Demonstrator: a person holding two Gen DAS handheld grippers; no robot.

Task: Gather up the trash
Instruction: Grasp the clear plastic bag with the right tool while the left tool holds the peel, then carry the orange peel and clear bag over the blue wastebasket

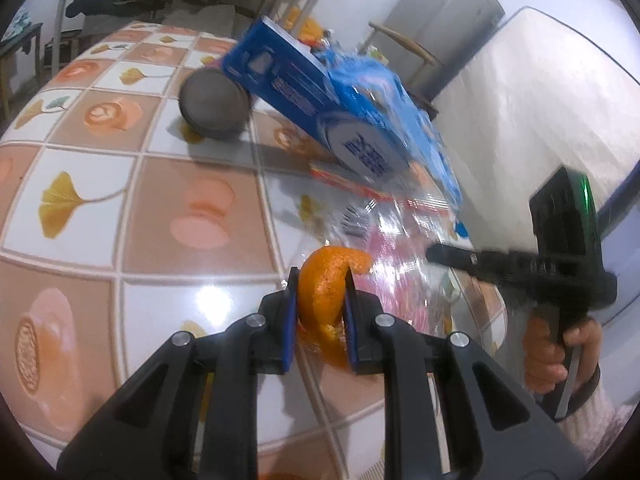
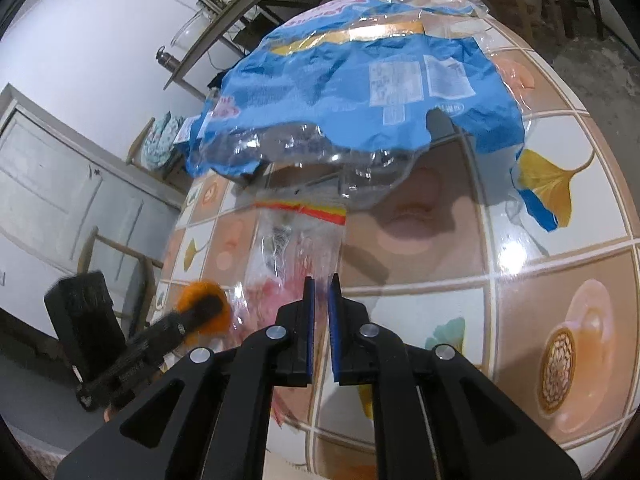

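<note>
Two grippers work over a tiled table (image 1: 100, 208) strewn with wrappers. From the left wrist view, the left gripper (image 1: 321, 280) is clenched on a curl of orange peel (image 1: 326, 280), its blue pads pinching the strip across its width while the loose ends spill above and below the jaws; the peel is light, limp and a little slick on its pith side, so a hold across the thick middle, as here, looks safest. Beyond it a blue carton (image 1: 304, 92) stands tilted beside a dark round bowl (image 1: 214, 106), with a crinkled clear wrapper (image 1: 400, 248) lying flat near the table edge. At the right a hand (image 1: 560, 352) grips the handle of the right gripper (image 1: 434, 255), whose tips hover over that wrapper. From the right wrist view, the right gripper's jaws stand nearly closed with only a thin gap, and I see nothing clamped between them, though the clear film reaches right up to the pads. A big blue plastic bag (image 2: 360, 88) lies crumpled farther back. Such film is weightless, slippery and springy; a pinch on a folded edge or crease would likely hold better than the flat sheet
</note>
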